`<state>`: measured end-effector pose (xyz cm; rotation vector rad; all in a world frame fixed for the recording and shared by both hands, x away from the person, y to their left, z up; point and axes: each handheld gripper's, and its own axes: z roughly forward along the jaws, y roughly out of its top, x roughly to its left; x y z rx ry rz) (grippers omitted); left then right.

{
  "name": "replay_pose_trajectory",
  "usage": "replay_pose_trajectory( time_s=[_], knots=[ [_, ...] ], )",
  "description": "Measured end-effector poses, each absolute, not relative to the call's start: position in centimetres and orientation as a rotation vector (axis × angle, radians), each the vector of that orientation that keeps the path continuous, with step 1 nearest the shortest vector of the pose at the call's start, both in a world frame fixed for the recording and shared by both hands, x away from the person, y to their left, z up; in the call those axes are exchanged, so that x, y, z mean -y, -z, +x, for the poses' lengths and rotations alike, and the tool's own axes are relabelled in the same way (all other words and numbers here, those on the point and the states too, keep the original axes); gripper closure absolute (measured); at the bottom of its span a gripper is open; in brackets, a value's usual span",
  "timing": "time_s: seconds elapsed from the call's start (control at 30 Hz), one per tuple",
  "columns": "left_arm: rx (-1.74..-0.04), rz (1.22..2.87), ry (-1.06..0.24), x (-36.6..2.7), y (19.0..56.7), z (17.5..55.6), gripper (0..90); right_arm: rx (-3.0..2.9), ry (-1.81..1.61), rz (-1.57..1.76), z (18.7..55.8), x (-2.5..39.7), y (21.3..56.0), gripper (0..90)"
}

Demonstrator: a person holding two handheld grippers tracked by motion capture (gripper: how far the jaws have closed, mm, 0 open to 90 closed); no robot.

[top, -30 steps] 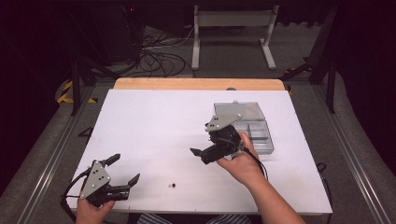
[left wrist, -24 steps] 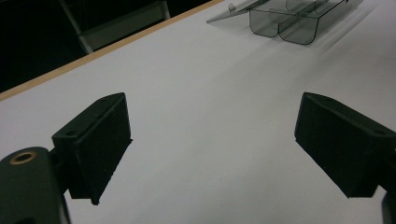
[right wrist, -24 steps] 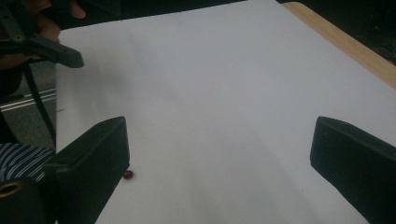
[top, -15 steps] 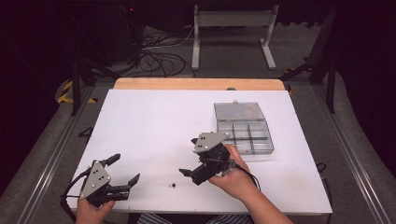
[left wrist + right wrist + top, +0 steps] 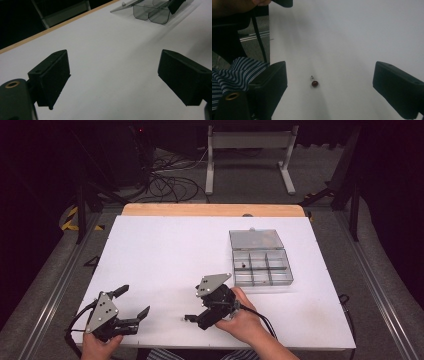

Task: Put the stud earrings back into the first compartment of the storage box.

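A tiny dark red bead (image 5: 314,83) lies on the white table (image 5: 170,255) near its front edge, and it is a dark speck (image 5: 181,319) in the high view. My right gripper (image 5: 192,309) points left at the bead from close by. In the right gripper view the right gripper (image 5: 332,75) is open, with the bead on the table between and just ahead of its jaws, touching neither. My left gripper (image 5: 132,302) rests at the front left corner, and the left gripper (image 5: 115,67) is open over bare table.
A clear compartment box (image 5: 262,267) with its lid (image 5: 255,240) laid open stands at the right of the table; the box (image 5: 150,12) lies far ahead in the left gripper view. One compartment holds a small dark item (image 5: 243,266). Striped clothing (image 5: 234,75) hangs past the table's front edge.
My right gripper has come away from the box, moving left and toward the front edge until the bead lies before its jaws. The left gripper has stayed put.
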<state>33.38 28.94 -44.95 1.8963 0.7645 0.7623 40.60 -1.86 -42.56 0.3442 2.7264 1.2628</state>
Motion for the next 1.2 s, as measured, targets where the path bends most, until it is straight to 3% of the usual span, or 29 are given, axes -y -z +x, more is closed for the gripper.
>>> replay_pose_trajectory(
  time_s=[0.7, 0.87, 1.2],
  knots=[
    [-0.762, 1.897, -0.759, -29.0, 44.9, 33.4, 11.2, -2.867, -1.101, 0.286, 40.5, -1.6, 46.5, 29.0],
    [-0.760, 1.896, -0.760, -29.0, 44.9, 33.3, 11.2, -2.880, -1.069, 0.259, 40.6, -1.8, 46.6, 43.4],
    [-0.761, 1.896, -0.760, -29.0, 44.9, 33.3, 11.2, -2.897, -0.987, 0.201, 40.7, -2.4, 47.2, 63.8]
  ],
)
